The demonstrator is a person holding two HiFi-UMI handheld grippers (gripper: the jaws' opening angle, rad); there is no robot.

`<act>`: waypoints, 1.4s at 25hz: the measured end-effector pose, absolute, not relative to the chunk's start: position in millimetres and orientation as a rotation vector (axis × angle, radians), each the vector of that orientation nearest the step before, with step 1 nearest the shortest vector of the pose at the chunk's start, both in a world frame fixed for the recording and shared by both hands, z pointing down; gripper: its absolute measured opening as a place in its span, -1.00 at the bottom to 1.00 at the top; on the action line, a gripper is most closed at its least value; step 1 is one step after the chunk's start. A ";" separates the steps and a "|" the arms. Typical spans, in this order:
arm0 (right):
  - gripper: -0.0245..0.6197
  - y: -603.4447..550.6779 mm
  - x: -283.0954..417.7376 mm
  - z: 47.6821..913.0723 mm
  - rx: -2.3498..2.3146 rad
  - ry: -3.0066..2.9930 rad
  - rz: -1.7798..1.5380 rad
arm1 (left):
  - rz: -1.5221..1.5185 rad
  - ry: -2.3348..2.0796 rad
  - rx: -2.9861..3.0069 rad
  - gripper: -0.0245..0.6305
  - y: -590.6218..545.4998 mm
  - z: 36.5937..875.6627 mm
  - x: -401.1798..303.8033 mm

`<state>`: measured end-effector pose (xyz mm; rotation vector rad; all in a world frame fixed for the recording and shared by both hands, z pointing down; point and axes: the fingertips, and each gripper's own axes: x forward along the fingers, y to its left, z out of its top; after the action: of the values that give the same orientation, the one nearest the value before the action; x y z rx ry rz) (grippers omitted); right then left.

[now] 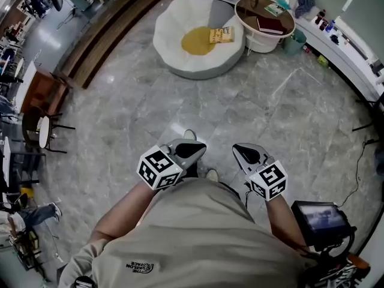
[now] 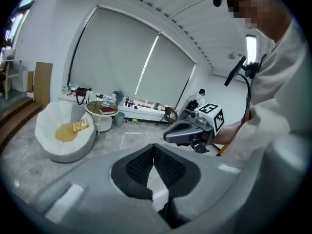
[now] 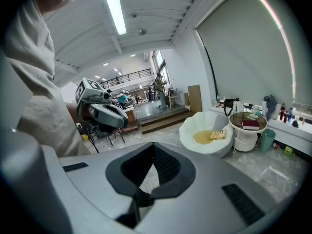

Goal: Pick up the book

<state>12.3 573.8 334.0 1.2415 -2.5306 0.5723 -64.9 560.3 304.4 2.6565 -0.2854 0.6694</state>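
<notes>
A yellow book lies on a white beanbag seat far ahead across the floor. A dark red book rests on the round table beside it. Both grippers are held close to the person's waist, far from either book. My left gripper is shut with nothing in it, its pads meeting in the left gripper view. My right gripper is also shut and empty. The yellow book and the red book show small in both gripper views.
Grey marble floor lies between me and the seat. A teal bin stands by the table. A counter with bottles runs along the right wall. Wooden steps and chairs are at left, a small screen at lower right.
</notes>
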 end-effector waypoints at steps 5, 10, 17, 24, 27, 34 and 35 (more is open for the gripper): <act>-0.84 521.8 9.4 342.9 1.272 -2.491 0.564 | 0.600 -0.241 2.647 -0.90 503.6 315.1 -67.3; -0.67 441.5 9.2 349.2 1.302 -2.440 0.649 | 0.569 -0.226 2.646 -0.90 412.7 319.5 -67.5; -0.66 302.5 -5.9 343.2 1.301 -2.363 0.605 | 0.558 -0.168 2.649 -0.90 276.5 316.3 -89.0; -0.66 199.7 -11.7 336.4 1.295 -2.362 0.598 | 0.561 -0.186 2.701 -0.90 181.0 305.1 -104.2; -0.66 161.7 -7.1 345.8 1.262 -2.357 0.620 | 0.503 -0.249 2.658 -0.90 150.3 306.2 -106.6; -0.60 59.7 35.2 395.4 1.243 -2.349 0.734 | 0.561 -0.339 2.562 -0.90 77.3 336.5 -94.8; -0.59 44.6 41.2 403.4 1.248 -2.350 0.774 | 0.575 -0.345 2.549 -0.90 66.2 338.3 -93.2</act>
<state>41.2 44.6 403.4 1.2477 -2.3501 0.7739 -93.2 66.2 338.3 2.5487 -0.3449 0.5750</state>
